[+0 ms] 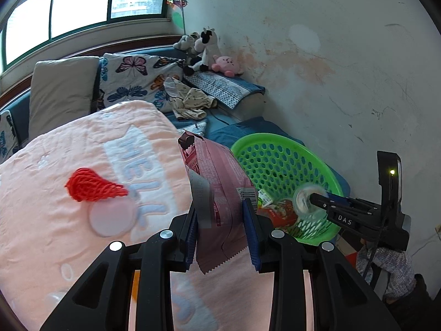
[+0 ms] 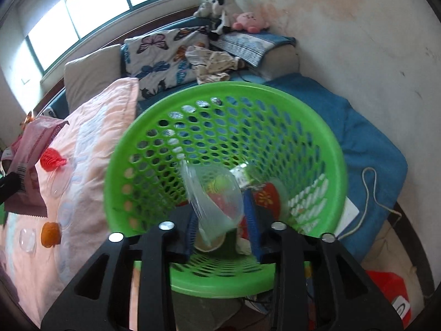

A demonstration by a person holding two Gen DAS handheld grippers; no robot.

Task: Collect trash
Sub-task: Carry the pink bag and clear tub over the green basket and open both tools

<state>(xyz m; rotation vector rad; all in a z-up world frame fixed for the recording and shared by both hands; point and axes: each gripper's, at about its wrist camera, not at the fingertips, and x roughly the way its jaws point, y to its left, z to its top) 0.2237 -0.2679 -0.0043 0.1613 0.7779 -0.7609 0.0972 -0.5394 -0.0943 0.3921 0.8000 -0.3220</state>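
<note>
Pink wrapper (image 1: 220,190), crinkled, barcode showing, clamped in left gripper (image 1: 223,237)

Right hand-held gripper (image 2: 222,220) holds clear plastic cup (image 2: 213,195) over green basket (image 2: 137,135); pink blanket (image 2: 91,138) beside it.

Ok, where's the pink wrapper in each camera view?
Left wrist view: the pink wrapper stands bottom centre, clamped in the left gripper, over the pink blanket.
Right wrist view: the wrapper is at the far left edge.
Shared landmark: the green basket, beside the wrapper in both.
</note>
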